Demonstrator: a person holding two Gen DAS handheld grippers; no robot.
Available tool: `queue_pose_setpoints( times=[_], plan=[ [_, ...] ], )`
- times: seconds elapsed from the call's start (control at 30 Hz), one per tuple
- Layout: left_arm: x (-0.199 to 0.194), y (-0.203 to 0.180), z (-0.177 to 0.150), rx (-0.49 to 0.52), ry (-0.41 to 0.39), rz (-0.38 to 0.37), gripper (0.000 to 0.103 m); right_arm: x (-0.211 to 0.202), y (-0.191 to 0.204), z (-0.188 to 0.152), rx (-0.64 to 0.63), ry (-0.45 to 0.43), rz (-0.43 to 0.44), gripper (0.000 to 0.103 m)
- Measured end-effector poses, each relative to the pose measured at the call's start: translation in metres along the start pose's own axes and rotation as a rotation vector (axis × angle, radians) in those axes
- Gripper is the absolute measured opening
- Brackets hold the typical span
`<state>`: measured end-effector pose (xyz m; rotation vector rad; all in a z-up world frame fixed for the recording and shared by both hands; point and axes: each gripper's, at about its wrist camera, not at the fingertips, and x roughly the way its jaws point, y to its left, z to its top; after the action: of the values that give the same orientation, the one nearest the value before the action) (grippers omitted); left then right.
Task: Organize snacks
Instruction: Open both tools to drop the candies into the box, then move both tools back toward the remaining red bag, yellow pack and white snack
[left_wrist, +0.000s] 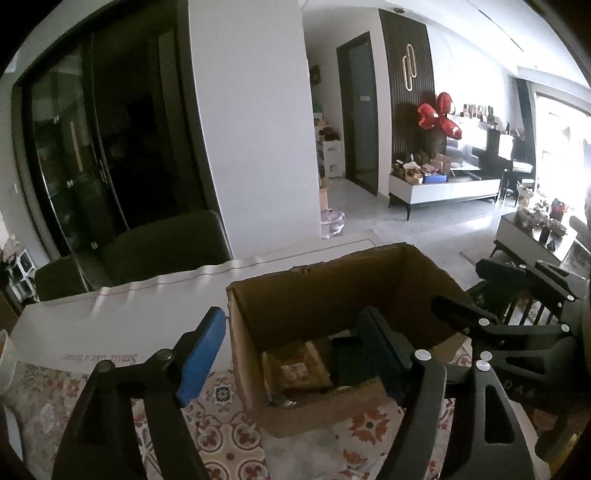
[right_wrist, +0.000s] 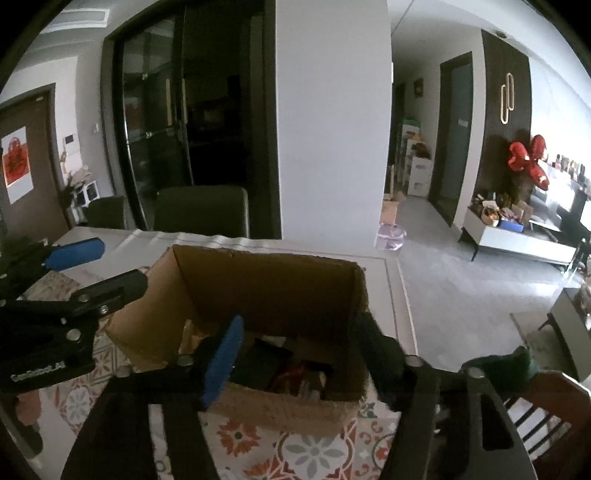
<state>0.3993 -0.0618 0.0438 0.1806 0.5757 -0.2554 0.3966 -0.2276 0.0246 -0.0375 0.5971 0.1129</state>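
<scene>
both the left hand-held gripper (left_wrist: 295, 345) and the right hand-held gripper (right_wrist: 301, 350) were held spread, gripping nothing, over the snack-filled cardboard box (right_wrist: 273, 280) on the bench (left_wrist: 74, 328).

Left tool (left_wrist: 291, 350): fingers spread wide, nothing betw. them; blue pad (left_wrist: 201, 356) lower left of its own view, dark finger lower right. Pitched downward. Right tool (right_wrist: 299, 354): also spread apart, empty; blue pad (right_wrist: 221, 358) centre-left, dark finger right of centre. Each tool shows at the edge of the other's view, side by side.
</scene>
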Motion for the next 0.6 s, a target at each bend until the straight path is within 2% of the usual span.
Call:
queue_pose_setpoints(
  times=[0.37, 0.6],
  plan=[
    [-0.051, -0.01, -0.018, 0.051, -0.074, 0.011, 0.076, -0.045, 0.013, -0.02, -0.014, -0.056, 0.026, 0.068],
    [-0.073, -0.013, -0.031, 0.062, -0.091, -0.001, 0.076, -0.069, 0.024, -0.031, -0.033, -0.09, 0.034, 0.068]
  ],
)
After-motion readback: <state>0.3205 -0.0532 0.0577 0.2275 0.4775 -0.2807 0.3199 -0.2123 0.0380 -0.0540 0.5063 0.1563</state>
